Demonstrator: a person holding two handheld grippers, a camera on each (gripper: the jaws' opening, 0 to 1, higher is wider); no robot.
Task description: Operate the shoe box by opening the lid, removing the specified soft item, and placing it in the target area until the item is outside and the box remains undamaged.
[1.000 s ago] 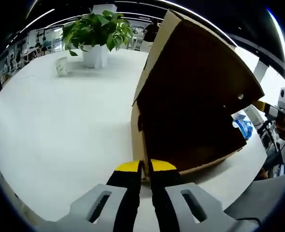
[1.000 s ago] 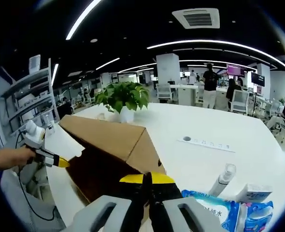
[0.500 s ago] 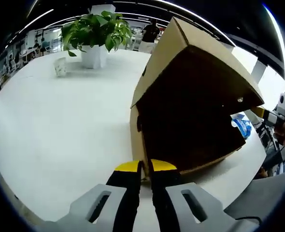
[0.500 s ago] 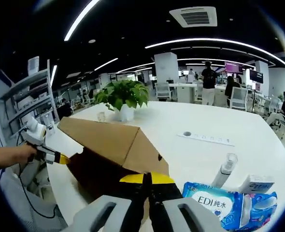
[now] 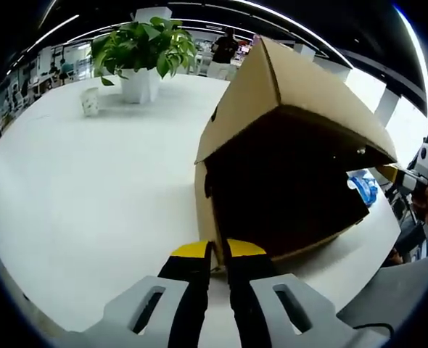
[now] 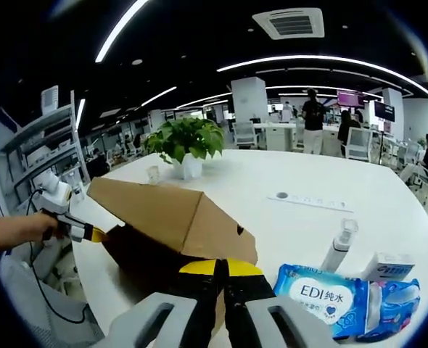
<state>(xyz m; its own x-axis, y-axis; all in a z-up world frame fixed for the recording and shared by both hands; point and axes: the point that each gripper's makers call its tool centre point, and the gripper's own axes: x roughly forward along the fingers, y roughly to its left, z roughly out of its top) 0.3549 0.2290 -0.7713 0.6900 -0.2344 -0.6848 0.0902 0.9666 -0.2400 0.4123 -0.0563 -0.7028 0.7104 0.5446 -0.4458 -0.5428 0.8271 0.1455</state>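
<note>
Jaws of both the left gripper [image 5: 219, 250] and right gripper [image 6: 221, 267] were clamped, apparently on shoe box [image 5: 286, 181] edges; best to lift the lid [image 6: 167, 214] slowly, base pinned to the tabletop [image 5: 91, 188].

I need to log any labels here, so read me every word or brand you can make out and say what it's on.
"EDI" with two Chinese characters reading "纯水": on the blue wipes pack.
Print on the small white box: too small to read.
Cardboard shoe box: no readable text.
</note>
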